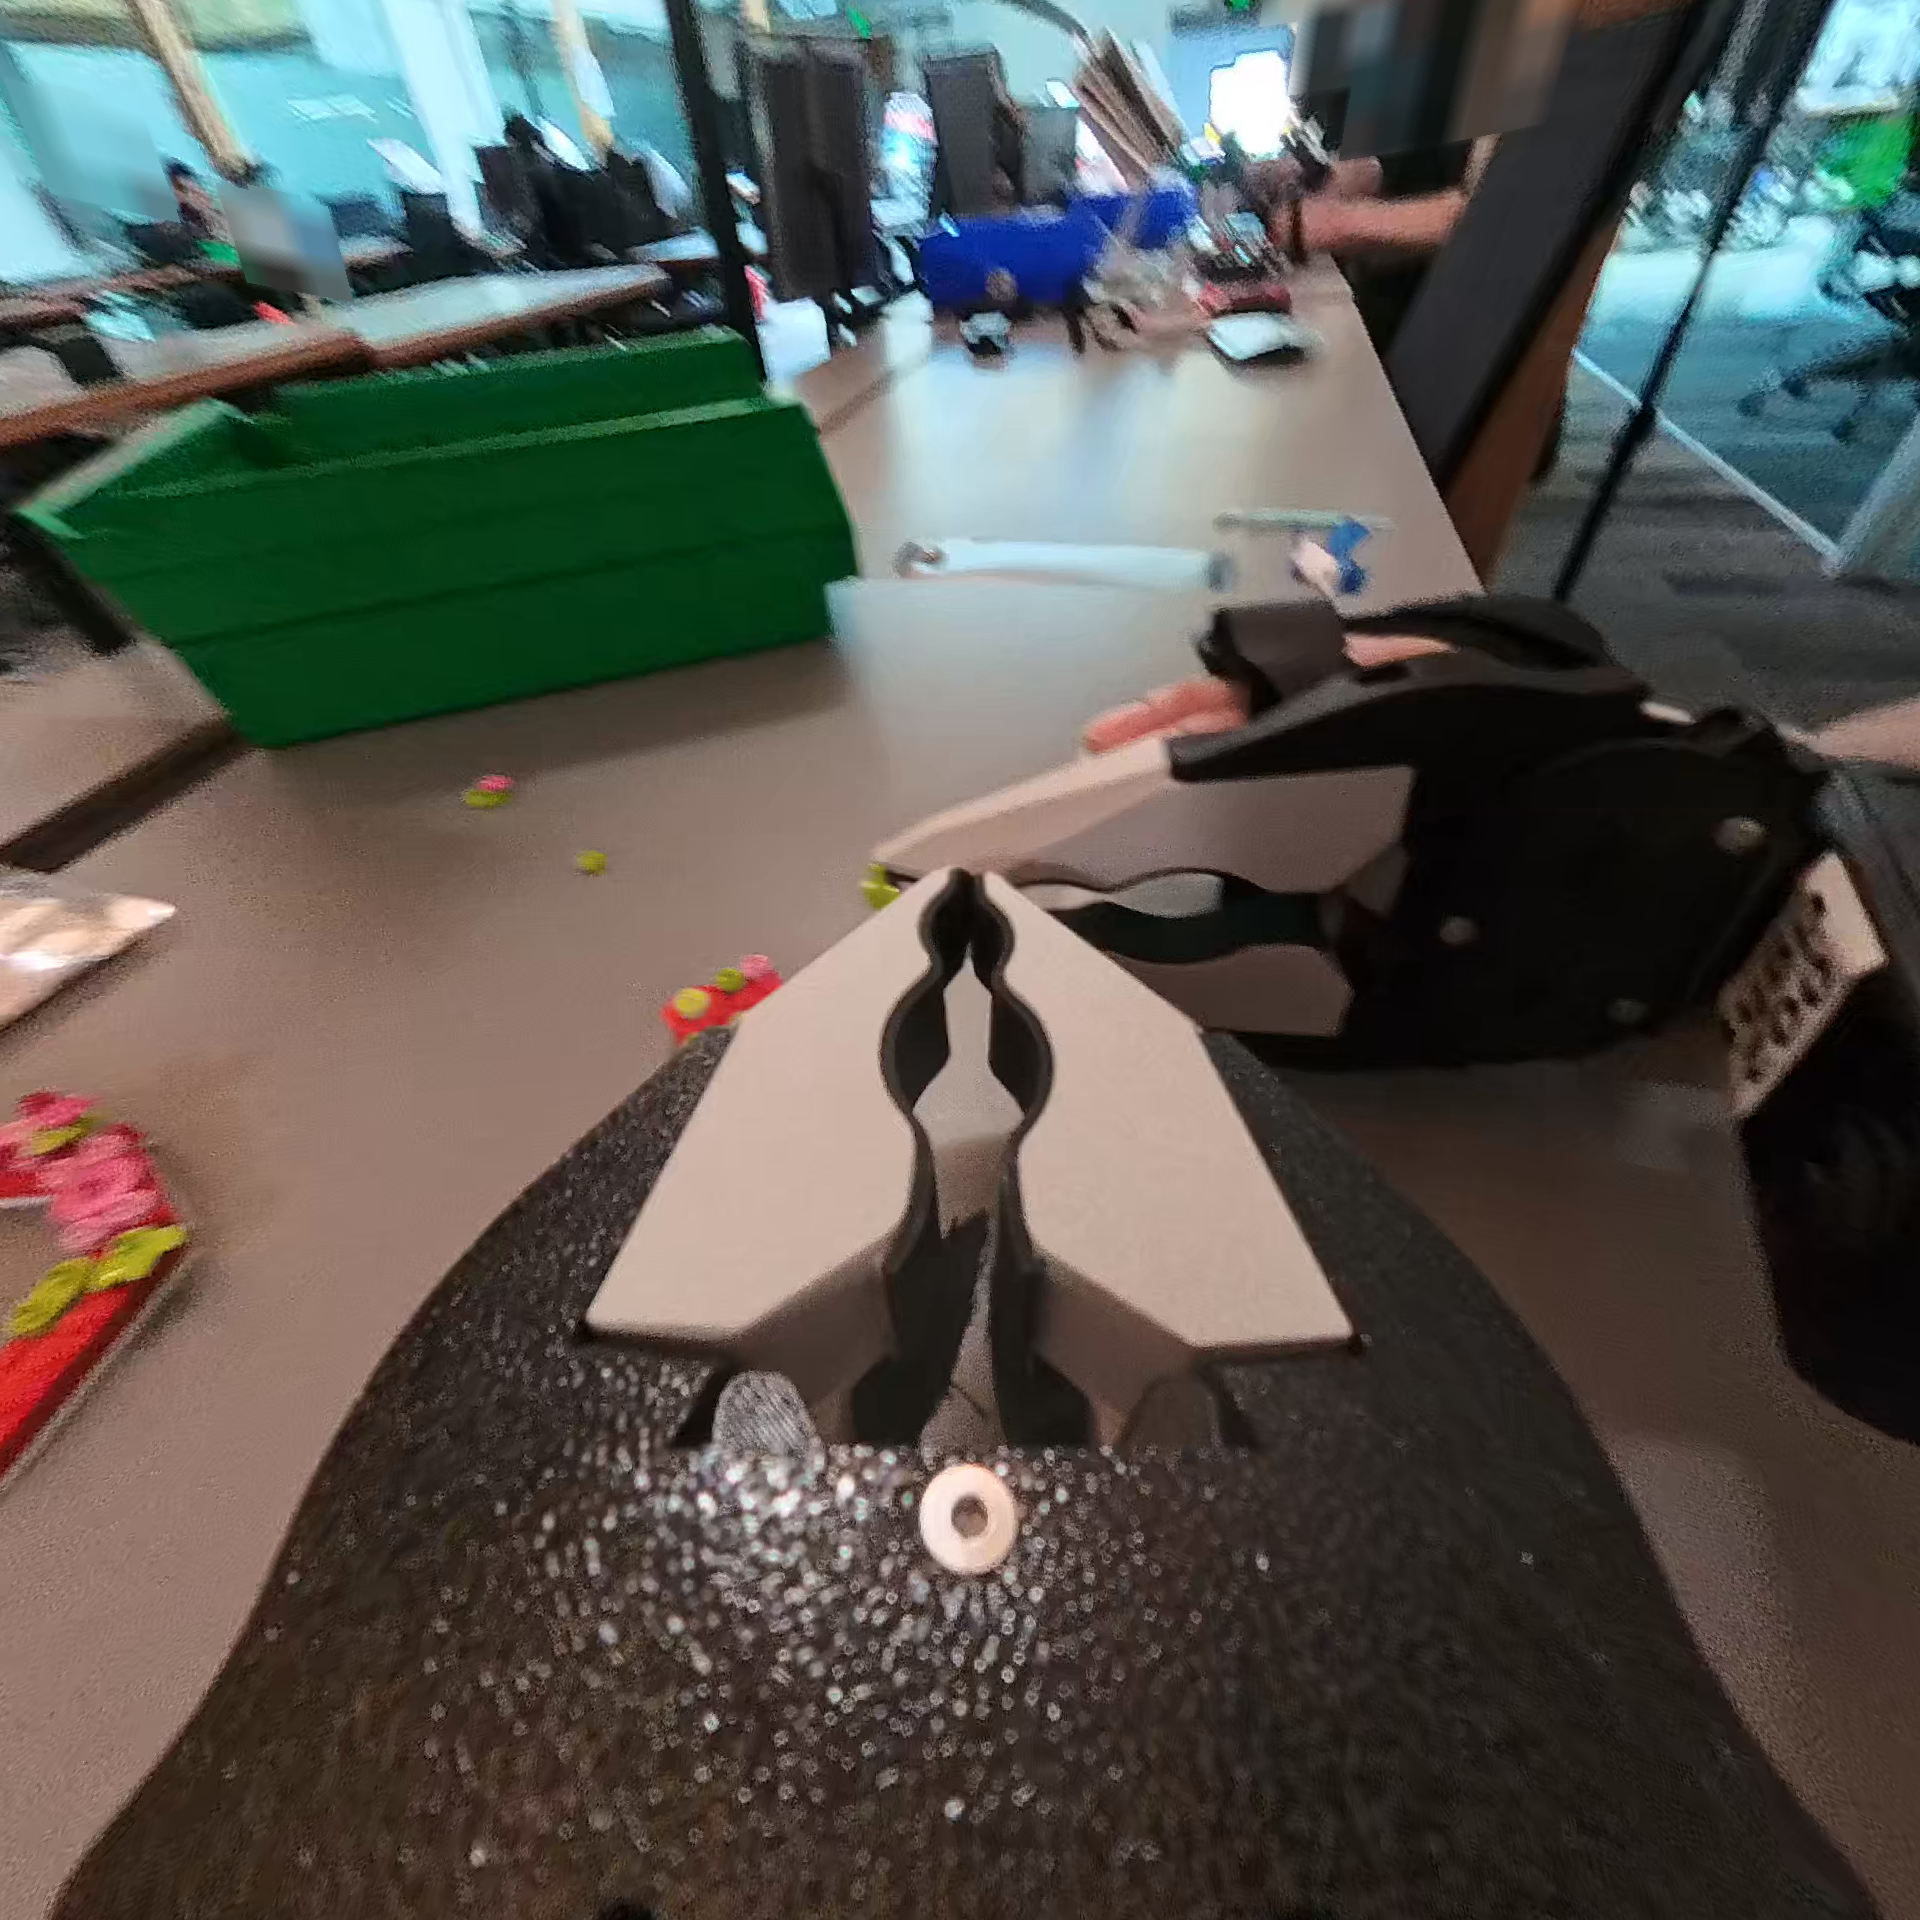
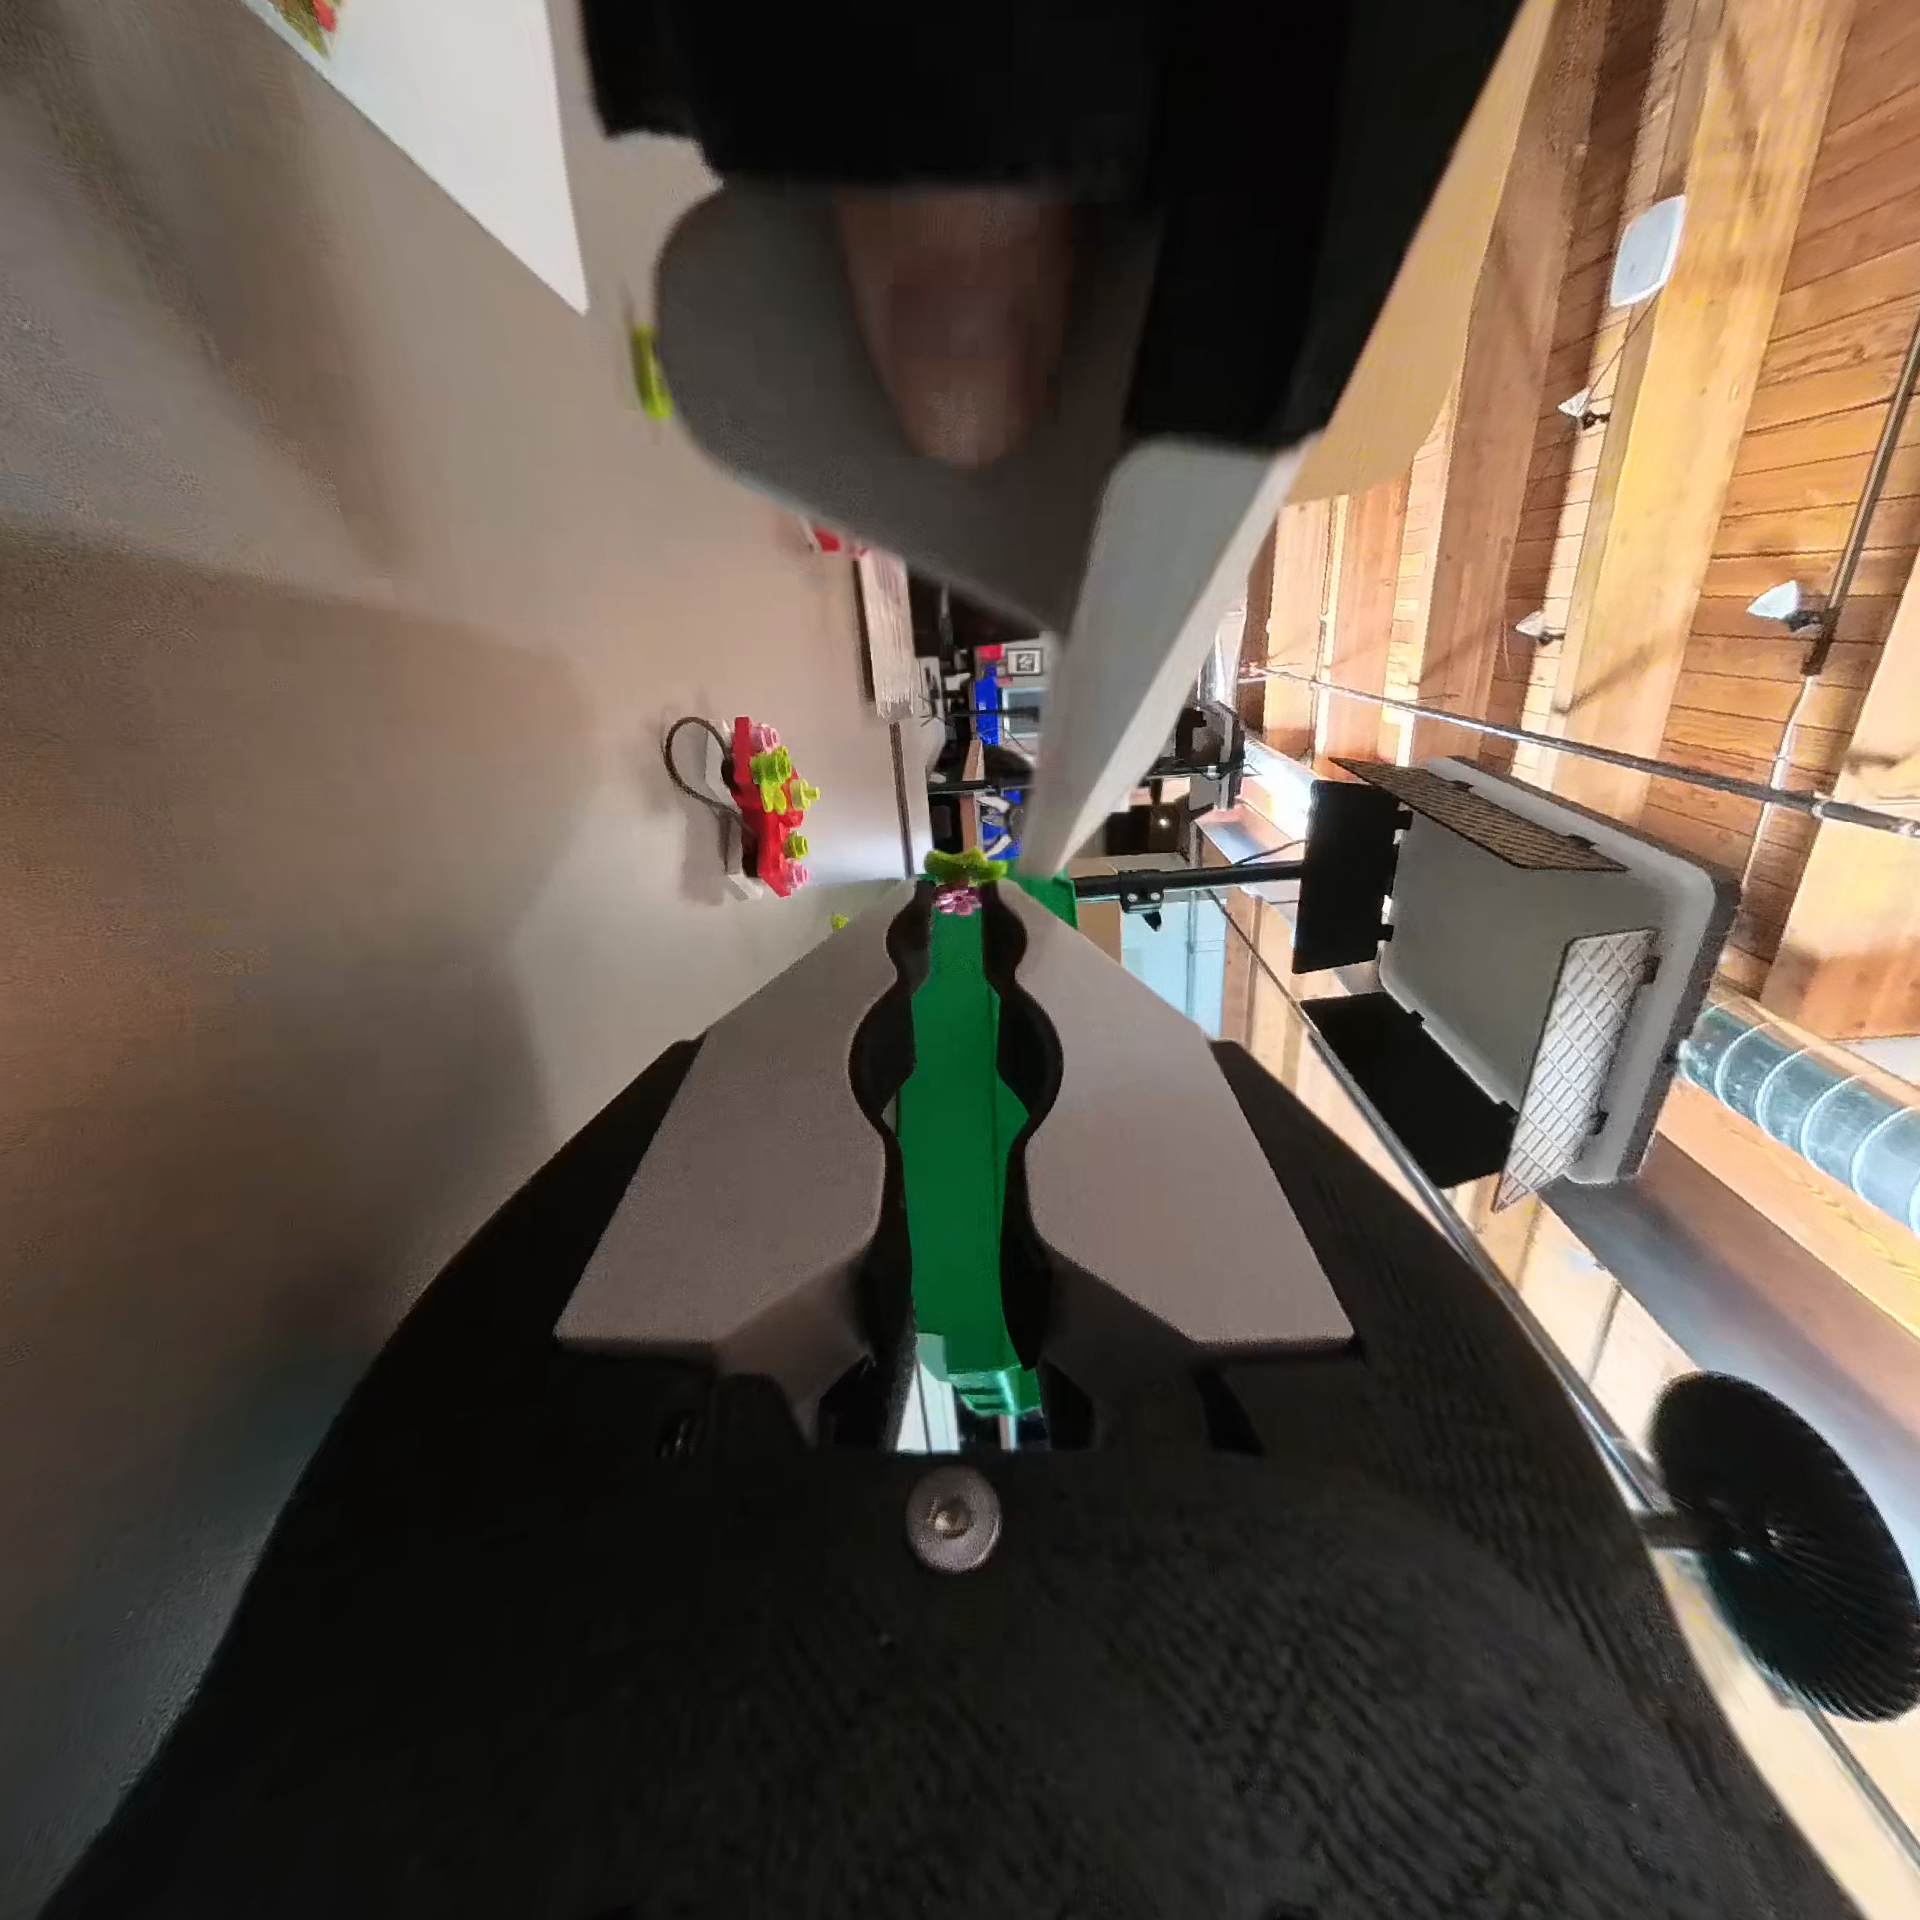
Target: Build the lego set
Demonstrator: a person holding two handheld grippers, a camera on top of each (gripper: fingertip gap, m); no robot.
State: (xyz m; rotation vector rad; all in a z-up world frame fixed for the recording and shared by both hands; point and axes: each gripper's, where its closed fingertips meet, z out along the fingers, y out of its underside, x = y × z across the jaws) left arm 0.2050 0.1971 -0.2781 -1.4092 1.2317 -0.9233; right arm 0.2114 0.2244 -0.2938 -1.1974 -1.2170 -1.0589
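Small lime piece [image 2: 961, 864] with a pink bit [image 2: 956, 902] pinched at right gripper [image 2: 961, 883] tips, jaws nearly closed on it. Left gripper [image 1: 966, 883] closed, tips touching, nothing visibly held; meets right gripper tip-to-tip above grey table [image 1: 520, 935]. Red build [image 1: 722, 1000] with lime and pink studs just left of the tips. Loose lime bits [image 1: 590, 861] scattered. Green box [image 1: 499, 540] behind. Office desks blurred beyond.
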